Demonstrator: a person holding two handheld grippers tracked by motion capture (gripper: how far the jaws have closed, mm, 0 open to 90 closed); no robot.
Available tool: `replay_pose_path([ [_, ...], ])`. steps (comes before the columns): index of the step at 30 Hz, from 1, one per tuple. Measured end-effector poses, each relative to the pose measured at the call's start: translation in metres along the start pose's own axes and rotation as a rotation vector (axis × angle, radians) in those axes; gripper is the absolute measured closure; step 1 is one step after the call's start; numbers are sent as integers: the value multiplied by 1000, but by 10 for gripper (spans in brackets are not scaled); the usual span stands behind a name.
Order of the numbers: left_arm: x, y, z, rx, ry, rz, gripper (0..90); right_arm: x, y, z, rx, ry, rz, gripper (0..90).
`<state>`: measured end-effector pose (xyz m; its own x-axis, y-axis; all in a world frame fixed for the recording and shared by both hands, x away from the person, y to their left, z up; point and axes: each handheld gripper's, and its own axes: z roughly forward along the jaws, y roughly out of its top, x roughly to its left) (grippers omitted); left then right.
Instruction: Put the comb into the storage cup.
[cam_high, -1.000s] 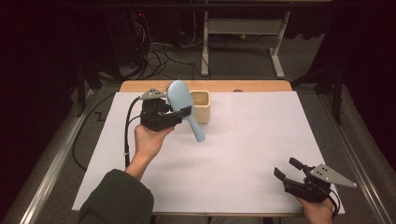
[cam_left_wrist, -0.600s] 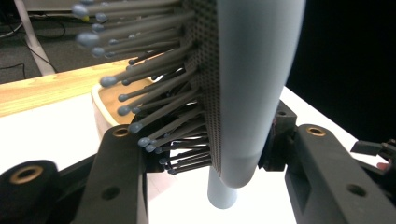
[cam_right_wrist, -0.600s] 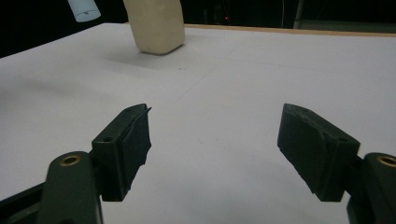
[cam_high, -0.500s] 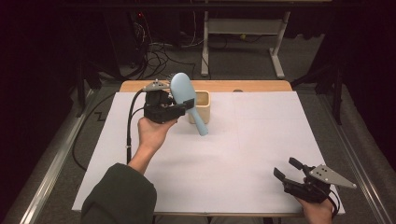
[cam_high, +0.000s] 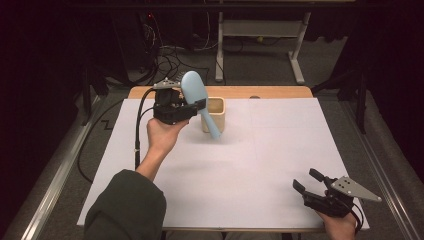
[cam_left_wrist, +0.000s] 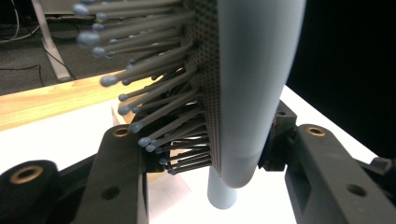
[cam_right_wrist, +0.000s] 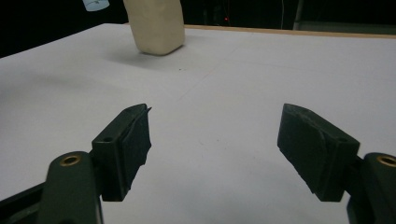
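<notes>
A light blue hairbrush (cam_high: 192, 88) is held above the table, head up and handle slanting down in front of a cream cup (cam_high: 218, 106). My left gripper (cam_high: 198, 106) is shut on the brush where the head meets the handle. In the left gripper view the brush (cam_left_wrist: 252, 93) stands between the jaws of that gripper (cam_left_wrist: 205, 156), bristles pointing left. My right gripper (cam_high: 304, 178) rests open near the front right corner, nothing between its fingers. The right gripper view has this gripper (cam_right_wrist: 215, 140) facing the cup (cam_right_wrist: 156, 28) across bare white surface, with the brush handle tip (cam_right_wrist: 95, 3) above.
A white sheet (cam_high: 260, 165) covers the table, with a wooden edge (cam_high: 270, 92) along the back. A black cable (cam_high: 139, 130) trails from the left gripper over the left side. Metal rails run along both table sides; a desk frame (cam_high: 260, 30) stands behind.
My left gripper has carried the brush a little up and toward the back of the table, nearer the cup. The right gripper has stayed where it was.
</notes>
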<state>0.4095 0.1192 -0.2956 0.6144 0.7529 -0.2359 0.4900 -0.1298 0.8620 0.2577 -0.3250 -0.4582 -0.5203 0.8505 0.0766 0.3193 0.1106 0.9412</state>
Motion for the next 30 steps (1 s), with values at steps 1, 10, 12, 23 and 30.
replay_pose_path([
  [1,0,2,1,3,1,2,553,0,0,0,-1,0,1,263],
  [10,3,14,10,-1,23,5,552,-1,0,0,-4,4,7,261],
  [12,5,15,11,-3,29,1,552,-1,0,0,-6,3,5,262],
  [23,8,24,21,-9,50,-3,552,-1,0,-1,-14,0,-3,262],
  [30,7,32,28,-8,70,10,552,-1,0,-1,-17,1,-3,262],
])
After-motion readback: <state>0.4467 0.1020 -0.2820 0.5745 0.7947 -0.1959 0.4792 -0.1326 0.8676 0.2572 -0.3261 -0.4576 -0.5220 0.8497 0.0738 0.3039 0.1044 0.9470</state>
